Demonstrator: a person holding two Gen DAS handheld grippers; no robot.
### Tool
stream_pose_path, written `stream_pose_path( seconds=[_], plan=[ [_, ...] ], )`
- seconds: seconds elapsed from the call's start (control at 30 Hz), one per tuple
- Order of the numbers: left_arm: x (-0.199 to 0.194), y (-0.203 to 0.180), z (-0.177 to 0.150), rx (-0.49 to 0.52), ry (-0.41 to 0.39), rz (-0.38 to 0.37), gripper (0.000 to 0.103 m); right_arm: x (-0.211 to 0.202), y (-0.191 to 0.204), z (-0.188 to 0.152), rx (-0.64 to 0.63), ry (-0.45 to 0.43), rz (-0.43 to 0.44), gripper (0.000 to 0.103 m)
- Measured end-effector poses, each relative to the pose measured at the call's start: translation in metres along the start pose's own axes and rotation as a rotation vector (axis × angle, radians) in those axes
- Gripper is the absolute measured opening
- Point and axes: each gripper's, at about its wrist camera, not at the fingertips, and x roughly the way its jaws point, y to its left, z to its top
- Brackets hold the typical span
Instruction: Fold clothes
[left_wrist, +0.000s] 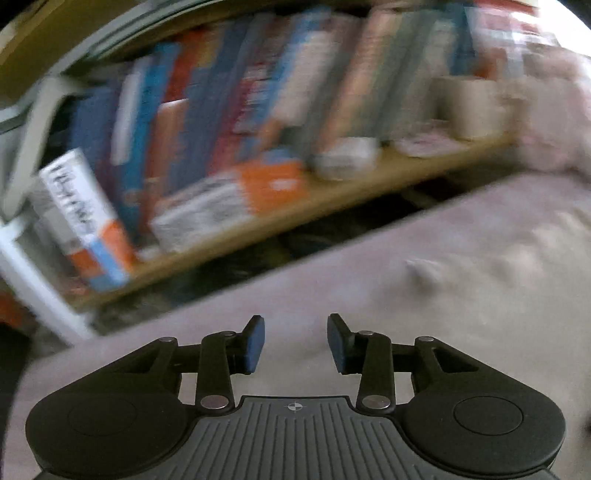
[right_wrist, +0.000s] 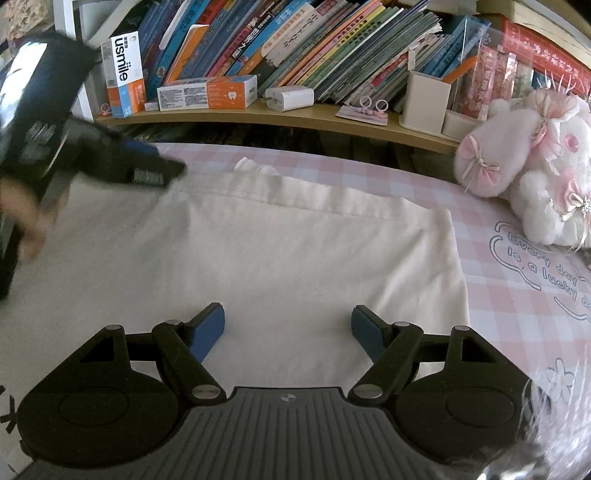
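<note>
One box (right_wrist: 123, 75) reads "usmile" (upright).

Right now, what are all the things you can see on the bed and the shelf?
cream garment: one, cream, spread flat on the bed
bedsheet: one, pink and white check with printed writing, under the garment
plush toy: one, white and pink with bows, on the sheet at the right
books: many, mixed colours, leaning in a row on the shelf
wooden shelf: one, light wood, behind the bed
toothpaste boxes: two, white, orange and blue, on the shelf at the left
charger plug: one, white, on the shelf
holder: one, cream, on the shelf
left claw: black, over the garment's far left edge, nothing gripped
right claw: black with blue pads, open above the garment
</note>
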Motion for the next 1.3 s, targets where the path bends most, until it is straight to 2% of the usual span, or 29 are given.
stream_pose_path(
  seconds=[0.1,0.2,0.37,0.5,0.67,0.87,0.97,1.03,1.13,1.3],
  plan=[
    [-0.008,0.045,-0.010,-0.124,-0.020,0.024,0.037,0.000,0.000,0.000,0.000,-0.002,0.001,0.075],
    [-0.028,0.075,-0.036,-0.177,-0.011,0.030,0.037,0.000,0.001,-0.001,0.000,-0.008,0.002,0.075],
    [-0.081,0.093,-0.095,-0.206,0.035,0.055,0.038,0.001,0.001,0.000,-0.001,-0.010,0.003,0.075],
    [-0.134,0.110,-0.138,-0.310,0.059,0.066,0.039,0.000,0.000,0.004,0.010,0.013,0.001,0.075],
    [-0.183,0.121,-0.173,-0.388,0.097,0.075,0.042,-0.026,-0.007,-0.003,0.062,0.029,-0.011,0.073],
    [-0.217,0.114,-0.192,-0.434,0.127,0.091,0.043,-0.078,-0.023,-0.044,0.079,0.064,-0.017,0.073],
    [-0.231,0.108,-0.196,-0.477,0.135,0.101,0.054,-0.104,-0.040,-0.069,0.153,0.094,-0.012,0.073],
    [-0.238,0.105,-0.198,-0.516,0.141,0.095,0.056,-0.118,-0.055,-0.085,0.235,0.119,0.000,0.073],
    [-0.243,0.103,-0.205,-0.606,0.160,0.068,0.056,-0.132,-0.070,-0.104,0.343,0.170,0.021,0.073],
    [-0.243,0.111,-0.225,-0.890,0.180,0.004,0.055,-0.140,-0.085,-0.118,0.477,0.232,0.107,0.069]
  ],
)
